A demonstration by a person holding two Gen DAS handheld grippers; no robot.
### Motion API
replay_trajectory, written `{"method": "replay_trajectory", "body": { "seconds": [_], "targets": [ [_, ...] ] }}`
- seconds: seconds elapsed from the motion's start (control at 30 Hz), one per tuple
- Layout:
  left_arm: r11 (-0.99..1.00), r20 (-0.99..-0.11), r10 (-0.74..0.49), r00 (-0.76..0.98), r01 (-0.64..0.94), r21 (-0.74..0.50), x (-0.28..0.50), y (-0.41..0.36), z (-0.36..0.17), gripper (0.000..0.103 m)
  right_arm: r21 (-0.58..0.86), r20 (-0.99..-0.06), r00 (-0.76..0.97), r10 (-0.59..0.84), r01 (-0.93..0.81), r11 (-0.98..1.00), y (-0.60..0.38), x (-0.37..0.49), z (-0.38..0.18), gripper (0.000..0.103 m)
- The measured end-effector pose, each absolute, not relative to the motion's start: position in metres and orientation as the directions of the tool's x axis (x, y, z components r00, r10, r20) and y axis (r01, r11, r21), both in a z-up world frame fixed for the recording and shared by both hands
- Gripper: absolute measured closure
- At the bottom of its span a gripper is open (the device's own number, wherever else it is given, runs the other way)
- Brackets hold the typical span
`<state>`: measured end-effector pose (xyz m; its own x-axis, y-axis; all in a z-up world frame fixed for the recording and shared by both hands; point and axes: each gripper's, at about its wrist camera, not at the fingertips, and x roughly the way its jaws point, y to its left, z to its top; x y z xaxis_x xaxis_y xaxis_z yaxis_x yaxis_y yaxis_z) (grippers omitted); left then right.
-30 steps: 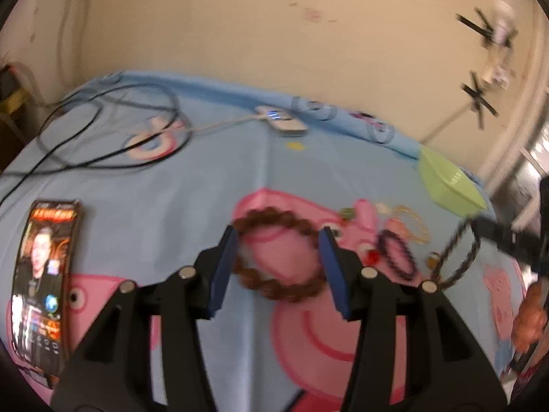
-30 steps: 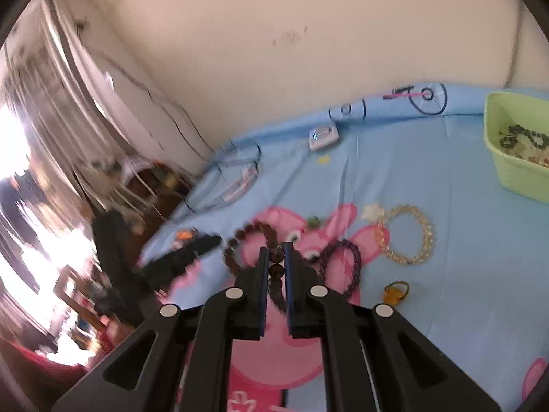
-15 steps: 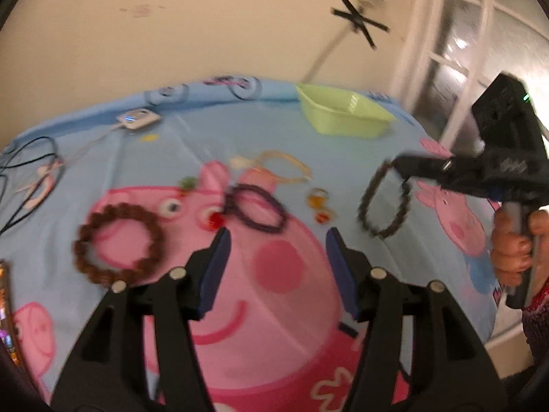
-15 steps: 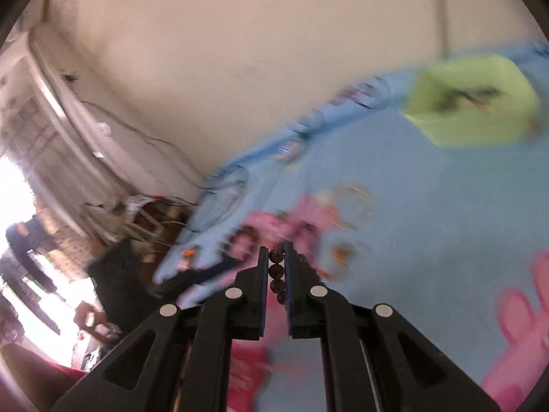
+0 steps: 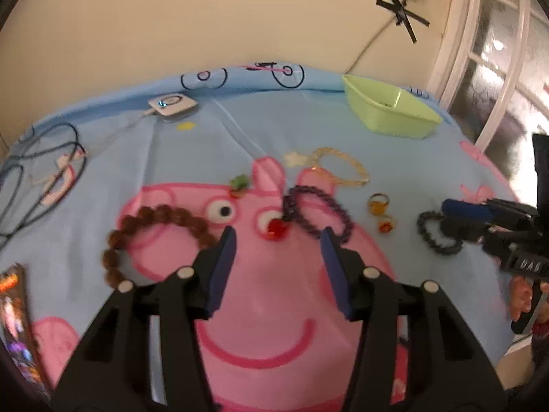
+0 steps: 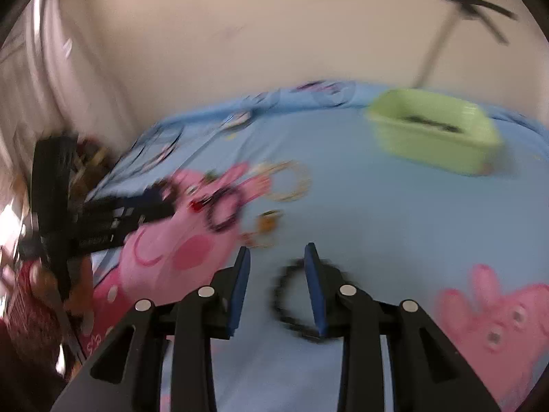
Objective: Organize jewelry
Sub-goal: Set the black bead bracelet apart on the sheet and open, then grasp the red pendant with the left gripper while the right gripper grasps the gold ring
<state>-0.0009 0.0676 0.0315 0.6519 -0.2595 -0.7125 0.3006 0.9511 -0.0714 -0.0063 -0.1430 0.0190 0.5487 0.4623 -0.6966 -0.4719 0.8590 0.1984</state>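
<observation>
My left gripper (image 5: 277, 240) hovers over the pink pig print with its jaws closing and nothing between them. Just past its tips lie a small red piece (image 5: 276, 228) and a purple bead bracelet (image 5: 319, 213). A brown bead bracelet (image 5: 154, 230) lies to its left. My right gripper (image 6: 277, 257) is low over the blue sheet, jaws opening. A dark bead bracelet (image 6: 291, 295) lies loose on the sheet between and under its fingers, with the pads off it. The same bracelet (image 5: 435, 233) shows at the right gripper (image 5: 444, 219) in the left wrist view.
A light green basket (image 5: 387, 113) with some jewellery inside stands at the back right. A pale bracelet (image 5: 343, 168) and two small rings (image 5: 379, 202) lie mid-sheet. A phone (image 5: 13, 309), cables (image 5: 34, 171) and a white charger (image 5: 173, 104) are on the left. A wall rises behind the bed.
My left gripper swung right, from over the brown bracelet to the pig's face. My right gripper came down to the sheet and parted its jaws; the dark bracelet no longer hangs from it.
</observation>
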Motion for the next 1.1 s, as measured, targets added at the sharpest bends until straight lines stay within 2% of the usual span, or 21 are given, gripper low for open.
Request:
{"method": "replay_trajectory", "body": {
  "seconds": [0.1, 0.23, 0.33, 0.4, 0.57, 0.77, 0.93, 0.97, 1.0, 1.03, 1.07, 1.1],
  "targets": [
    [0.941, -0.732, -0.244, 0.636, 0.337, -0.021, 0.003, 0.063, 0.026, 0.054, 0.179, -0.726, 0.518, 0.453, -0.494, 0.851, -0.124, 0.004, 0.008, 0.095],
    [0.941, -0.775, -0.199, 0.601, 0.339, 0.021, 0.024, 0.058, 0.009, 0.078, 0.191, -0.746, 0.500, 0.441, -0.474, 0.860, -0.113, 0.021, -0.004, 0.095],
    [0.941, -0.772, -0.227, 0.594, 0.337, -0.017, 0.034, 0.061, 0.006, 0.085, 0.190, -0.745, 0.502, 0.439, -0.471, 0.861, -0.113, 0.027, -0.003, 0.095],
    [0.938, -0.770, -0.241, 0.591, 0.345, -0.029, 0.035, 0.061, 0.005, 0.088, 0.171, -0.749, 0.503, 0.431, -0.482, 0.859, -0.112, 0.027, -0.002, 0.103],
    [0.924, -0.768, -0.269, 0.582, 0.380, -0.036, 0.022, 0.056, 0.004, 0.088, 0.190, -0.751, 0.484, 0.449, -0.492, 0.849, -0.113, 0.022, -0.006, 0.103],
    [0.902, -0.759, -0.352, 0.548, 0.415, -0.119, -0.024, 0.051, 0.002, 0.088, 0.229, -0.734, 0.481, 0.480, -0.489, 0.841, -0.124, -0.014, -0.008, 0.103],
    [0.883, -0.754, -0.385, 0.532, 0.449, -0.134, -0.054, 0.039, 0.002, 0.088, 0.290, -0.704, 0.489, 0.515, -0.464, 0.837, -0.138, -0.037, -0.008, 0.103],
    [0.884, -0.755, -0.379, 0.535, 0.452, -0.123, -0.058, 0.037, 0.002, 0.087, 0.292, -0.701, 0.489, 0.519, -0.466, 0.835, -0.138, -0.041, -0.007, 0.099],
    [0.887, -0.754, -0.370, 0.543, 0.449, -0.112, -0.059, 0.037, 0.002, 0.076, 0.288, -0.697, 0.496, 0.519, -0.469, 0.835, -0.138, -0.045, -0.006, 0.094],
    [0.891, -0.752, -0.364, 0.550, 0.441, -0.109, -0.060, 0.038, 0.002, 0.053, 0.277, -0.691, 0.510, 0.513, -0.468, 0.839, -0.138, -0.049, -0.004, 0.081],
    [0.906, -0.747, -0.341, 0.571, 0.412, -0.099, -0.059, 0.041, 0.004, 0.042, 0.264, -0.685, 0.526, 0.504, -0.466, 0.844, -0.137, -0.053, -0.002, 0.070],
    [0.915, -0.739, -0.329, 0.588, 0.391, -0.096, -0.058, 0.043, 0.006, 0.038, 0.243, -0.680, 0.542, 0.493, -0.468, 0.850, -0.136, -0.058, -0.001, 0.068]
  ]
}}
